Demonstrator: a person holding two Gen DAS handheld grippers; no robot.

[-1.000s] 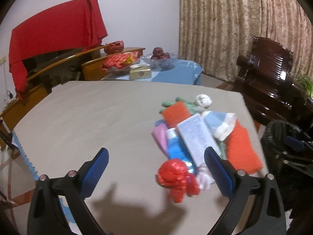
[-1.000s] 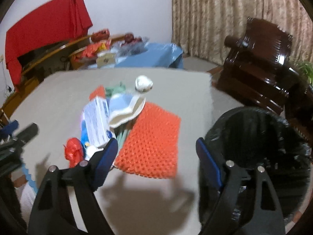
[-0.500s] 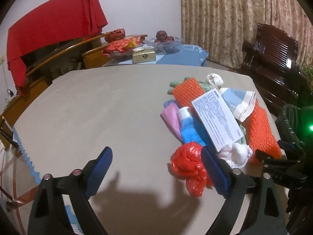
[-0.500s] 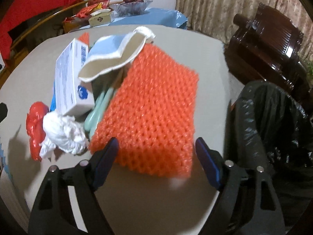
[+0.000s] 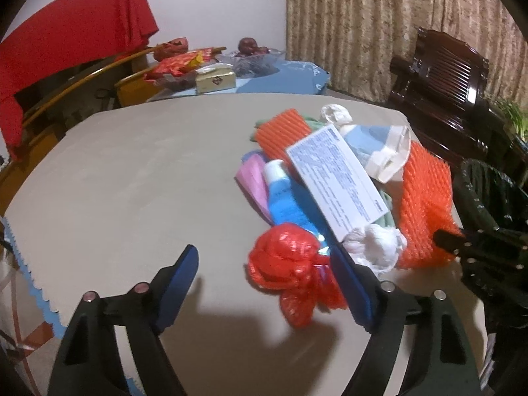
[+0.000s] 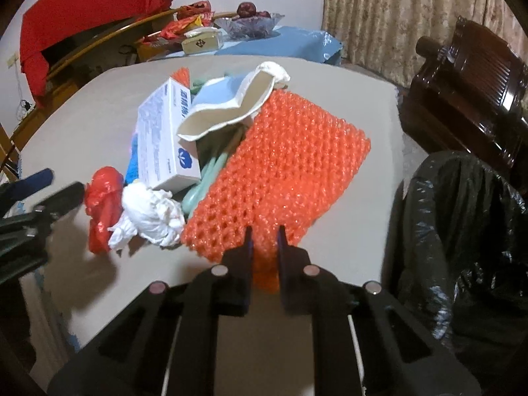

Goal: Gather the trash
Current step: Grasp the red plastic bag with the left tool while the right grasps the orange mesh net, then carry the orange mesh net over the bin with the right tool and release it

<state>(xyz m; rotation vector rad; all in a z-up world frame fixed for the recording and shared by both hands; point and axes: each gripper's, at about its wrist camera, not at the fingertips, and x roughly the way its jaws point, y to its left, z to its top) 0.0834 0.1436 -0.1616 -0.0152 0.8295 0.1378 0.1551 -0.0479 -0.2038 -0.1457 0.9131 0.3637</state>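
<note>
Your right gripper (image 6: 264, 236) pinches the net (image 6: 280, 171), left gripper (image 5: 264, 274) gapes; the whole pile awaits the bin (image 6: 462, 224).

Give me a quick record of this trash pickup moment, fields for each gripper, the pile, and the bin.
left gripper: jaws open, red plastic bag between them
right gripper: jaws shut on the orange foam net at its near edge
pile: white box, crumpled tissue, blue tube
bin: black trash bag, beside the table
</note>
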